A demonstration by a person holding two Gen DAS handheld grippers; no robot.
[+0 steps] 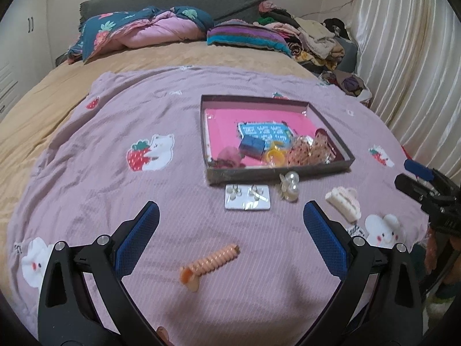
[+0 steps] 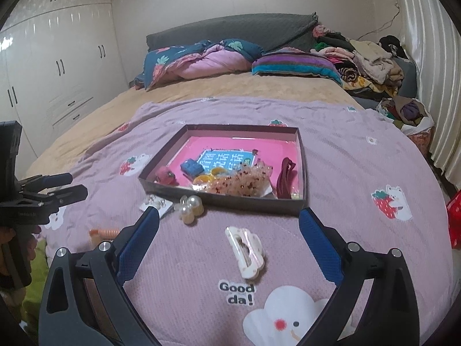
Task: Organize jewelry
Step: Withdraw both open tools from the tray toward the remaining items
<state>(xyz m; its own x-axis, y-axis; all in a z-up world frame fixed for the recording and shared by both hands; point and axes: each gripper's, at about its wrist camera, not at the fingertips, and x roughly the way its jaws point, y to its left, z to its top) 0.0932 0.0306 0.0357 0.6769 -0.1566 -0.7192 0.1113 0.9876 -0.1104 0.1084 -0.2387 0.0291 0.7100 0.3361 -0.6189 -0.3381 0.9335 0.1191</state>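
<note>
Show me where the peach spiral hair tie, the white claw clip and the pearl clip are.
peach spiral hair tie [image 1: 211, 262]: left wrist view, on its coiled middle.
white claw clip [image 2: 246, 252]: right wrist view, on its central body.
pearl clip [image 2: 190, 206]: right wrist view, on the pearl cluster.

Counting one open box [image 1: 276, 173]. Lying loose on the blanket [image 1: 115, 201], from 5 to 7 o'clock of the box: one earring card [image 1: 247, 197], one pearl clip [image 1: 289, 186], one white claw clip [image 1: 344, 203], one orange spiral hair tie [image 1: 211, 262]. Sitting inside: one blue block [image 1: 252, 145], two speckled clips [image 1: 301, 151], one dark red clip [image 2: 285, 177].
</note>
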